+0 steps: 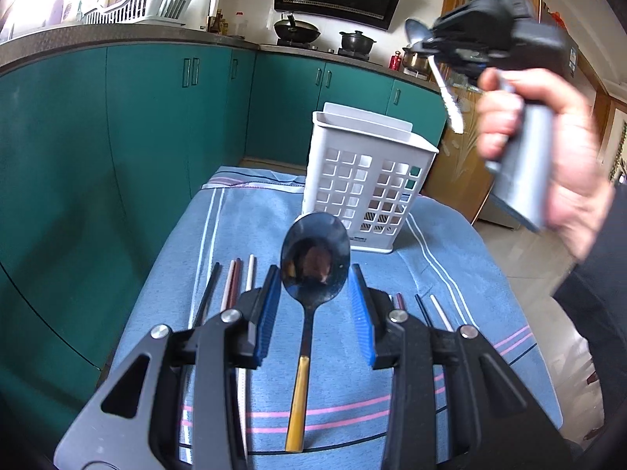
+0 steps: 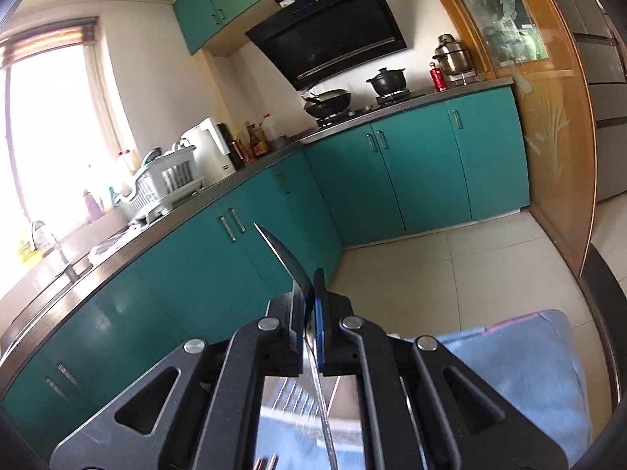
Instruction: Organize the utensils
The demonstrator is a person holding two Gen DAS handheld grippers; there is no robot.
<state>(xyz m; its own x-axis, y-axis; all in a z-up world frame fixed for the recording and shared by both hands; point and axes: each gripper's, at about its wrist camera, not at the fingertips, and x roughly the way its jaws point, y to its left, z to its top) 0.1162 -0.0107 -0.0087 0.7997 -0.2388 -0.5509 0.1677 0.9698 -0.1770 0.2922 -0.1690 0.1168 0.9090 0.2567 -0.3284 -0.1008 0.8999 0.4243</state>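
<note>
My left gripper (image 1: 315,270) reaches over the blue striped cloth (image 1: 450,258). Its blue pads (image 1: 270,313) sit against the sides of the bowl of a gold-handled spoon (image 1: 313,262), whose handle runs back under the gripper. A white perforated utensil basket (image 1: 368,184) stands upright just beyond it. A hand holds my right gripper (image 1: 427,45) high to the right of the basket, shut on a silver spoon (image 1: 415,33) with the handle hanging down. In the right wrist view that silver spoon (image 2: 292,262) shows edge-on, pinched in the right gripper (image 2: 313,286).
Several chopsticks (image 1: 235,286) lie on the cloth to the left of my left gripper, and more chopsticks (image 1: 439,311) to its right. Teal cabinets (image 1: 156,125) and a counter with a dish rack (image 1: 145,4) curve round behind. The cloth's corner (image 2: 521,372) shows over tiled floor (image 2: 450,274).
</note>
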